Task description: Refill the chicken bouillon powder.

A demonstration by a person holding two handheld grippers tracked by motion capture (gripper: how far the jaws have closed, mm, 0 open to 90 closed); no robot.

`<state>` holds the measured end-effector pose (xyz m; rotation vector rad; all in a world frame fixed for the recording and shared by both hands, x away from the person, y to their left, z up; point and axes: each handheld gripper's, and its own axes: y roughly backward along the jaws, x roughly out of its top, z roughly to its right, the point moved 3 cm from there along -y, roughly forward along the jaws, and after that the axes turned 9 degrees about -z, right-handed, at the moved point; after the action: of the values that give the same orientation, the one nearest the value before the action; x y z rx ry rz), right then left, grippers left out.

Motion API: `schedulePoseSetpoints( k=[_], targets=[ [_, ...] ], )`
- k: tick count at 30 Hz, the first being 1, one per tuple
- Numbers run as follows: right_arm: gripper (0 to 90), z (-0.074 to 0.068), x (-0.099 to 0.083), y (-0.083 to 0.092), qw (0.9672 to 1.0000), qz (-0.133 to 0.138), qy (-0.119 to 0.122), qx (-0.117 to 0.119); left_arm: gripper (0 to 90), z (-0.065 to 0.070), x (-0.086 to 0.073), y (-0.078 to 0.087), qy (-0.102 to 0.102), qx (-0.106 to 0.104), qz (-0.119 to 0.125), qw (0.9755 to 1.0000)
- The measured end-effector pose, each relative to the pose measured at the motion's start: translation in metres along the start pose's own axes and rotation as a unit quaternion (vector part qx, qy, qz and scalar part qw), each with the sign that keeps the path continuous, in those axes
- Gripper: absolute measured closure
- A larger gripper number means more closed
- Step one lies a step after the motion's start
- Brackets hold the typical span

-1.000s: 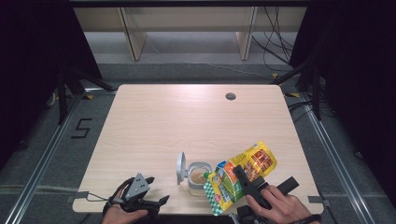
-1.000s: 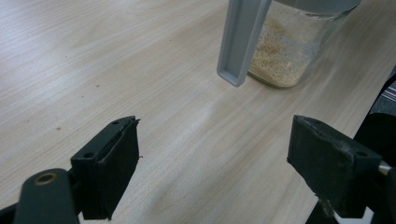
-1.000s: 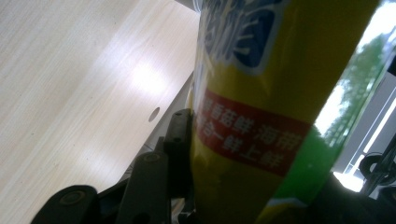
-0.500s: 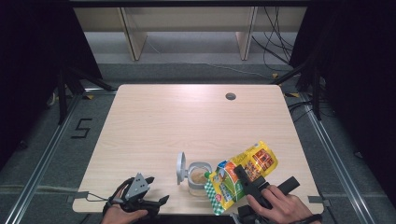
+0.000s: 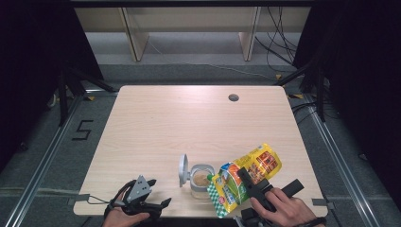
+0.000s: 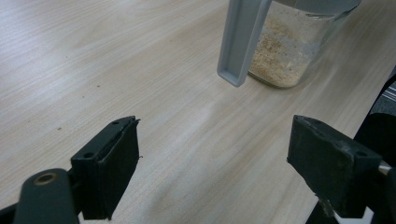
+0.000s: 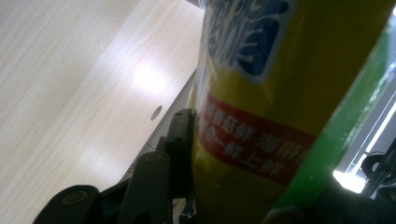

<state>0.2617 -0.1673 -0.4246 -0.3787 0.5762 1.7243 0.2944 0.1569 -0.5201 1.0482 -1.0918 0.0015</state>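
— What have your hands got?

— My right gripper (image 5: 246, 182) is clamped on the yellow snack bag (image 5: 246, 177), one jaw flat against its printed side. I hold the bag tilted, its lower end over the open jar (image 5: 201, 178) near the table's (image 5: 189, 123) front edge. My left gripper (image 5: 142, 201) rests at the front left, jaws spread wide with nothing between them.

— Anything changed over the last second?

— No. Both hands sit where they were, bag and jar unmoved.

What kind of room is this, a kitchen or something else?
Probably a lab recording station, not a kitchen: a bare light wooden table ringed by black curtains, loose cables on the grey floor, and a taped number 5 floor marking.
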Motion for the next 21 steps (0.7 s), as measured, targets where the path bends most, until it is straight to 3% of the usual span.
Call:
schedulePoseSetpoints(
  k=[1,3,13,15,21],
  targets=[
    [65.9,0.0006,0.0,0.0,1.0,0.0,0.003,0.0,16.0,-0.0017,-0.0005,0.0008,-0.009,0.005,-0.009,0.9999],
    [65.9,0.0007,0.0001,0.0,1.0,0.0,0.005,0.0,16.0,0.0006,0.0001,-0.0003,0.003,-0.002,0.002,1.0],
    [66.0,0.0008,0.0,-0.0004,0.9998,-0.004,0.017,-0.001,16.0,0.0006,0.0,-0.0006,0.003,-0.002,0.002,1.0],
    [66.0,0.0024,-0.0003,-0.0005,0.9996,-0.006,0.028,-0.006,16.0,-0.0012,-0.0004,0.0006,-0.011,0.001,-0.008,0.9999],
    [66.1,0.0033,-0.0005,-0.0011,0.9992,-0.009,0.037,-0.008,16.0,-0.0008,-0.0004,0.0002,-0.01,0.0,-0.008,0.9999]
  ],
)
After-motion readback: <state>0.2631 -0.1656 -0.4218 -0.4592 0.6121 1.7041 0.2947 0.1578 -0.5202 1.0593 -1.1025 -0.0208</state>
